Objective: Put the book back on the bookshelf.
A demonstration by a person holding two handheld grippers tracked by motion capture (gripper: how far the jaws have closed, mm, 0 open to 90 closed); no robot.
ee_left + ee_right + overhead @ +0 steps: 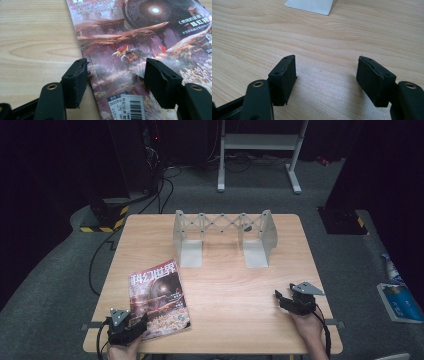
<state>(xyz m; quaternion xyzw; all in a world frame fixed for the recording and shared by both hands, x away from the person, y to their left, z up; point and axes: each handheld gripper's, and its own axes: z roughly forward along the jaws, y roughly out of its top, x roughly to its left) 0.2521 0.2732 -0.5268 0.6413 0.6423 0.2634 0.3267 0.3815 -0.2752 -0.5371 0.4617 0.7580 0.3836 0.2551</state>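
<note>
High view, item one: magazine (159,299), glossy illustrated cover, lying flat at the near-left part of the tabletop (225,285), its near edge close to the tabletop's near edge, its long sides skewed to the tabletop's sides. Item two: left gripper (134,326), at the near-left corner, jaws parted and empty, set over the magazine's near-left corner. Left gripper view: one pad (75,82) stands over bare wood just beside the cover's left edge, the other over the cover near the barcode label (132,106); nothing is pinched. Item three: right gripper (278,297), near the near-right corner, jaws apart over bare wood, holding nothing. Item four: expanding metal book rack (225,237), along the far edge, its two upright ends well apart.

Risks, as judged: a flat magazine offers no edge to bite; closing from here may nip the cover sheet alone and crease or tear it, or push the whole thing sideways. Its glossy surface may slip. A shove toward the near edge could send it off the tabletop.

Room: broad bare wood between magazine and rack, and between both grippers; scant margin at the near edge.
</note>
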